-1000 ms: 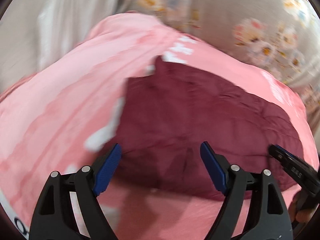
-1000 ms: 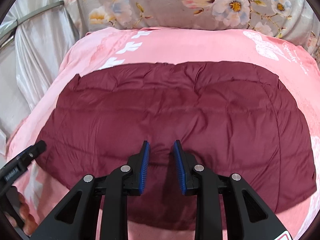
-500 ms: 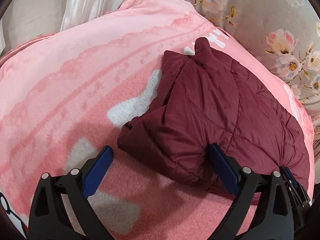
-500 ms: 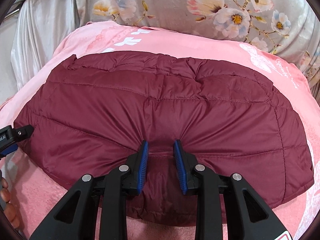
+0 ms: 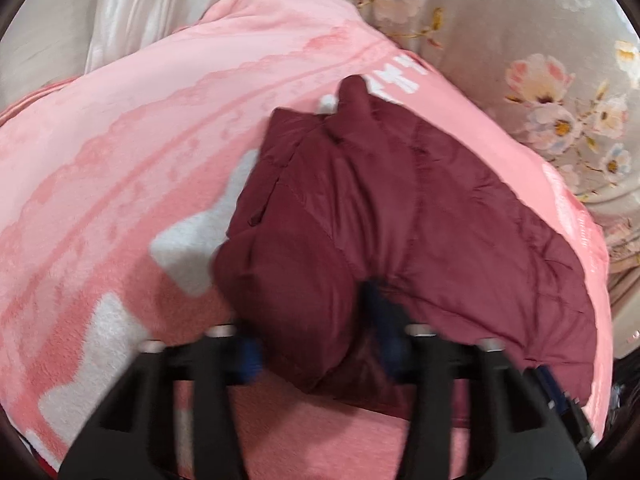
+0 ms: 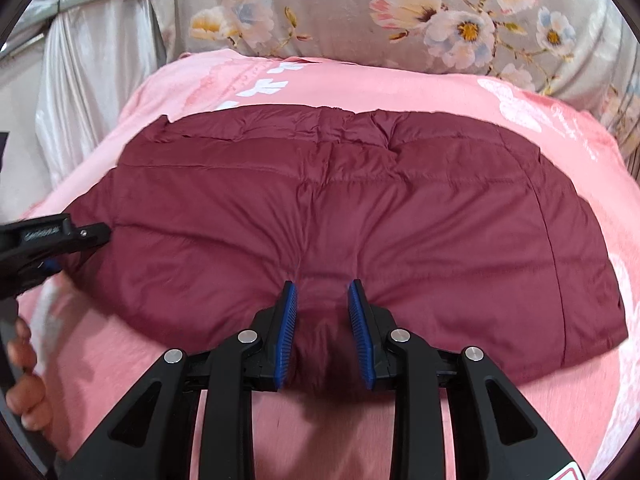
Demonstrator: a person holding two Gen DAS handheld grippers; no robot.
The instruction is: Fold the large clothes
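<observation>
A maroon quilted puffer jacket [image 6: 360,208] lies folded on a pink blanket [image 6: 340,80]; it also shows in the left wrist view [image 5: 420,208]. My right gripper [image 6: 322,312] is shut on the jacket's near edge, with fabric bunched between the blue pads. My left gripper [image 5: 316,344] is at the jacket's left end, its jaws closed around a thick bunch of the jacket; the view is blurred by motion. The left gripper also shows at the left edge of the right wrist view [image 6: 44,248], held by a hand.
The pink blanket with white patterns [image 5: 120,184] covers the bed. A grey floral cloth [image 6: 400,12] lies behind it. A white satin curtain [image 6: 92,80] hangs at the left.
My left gripper moved in onto the jacket's left end and closed from wide open onto the fabric. My right gripper kept its hold on the near edge.
</observation>
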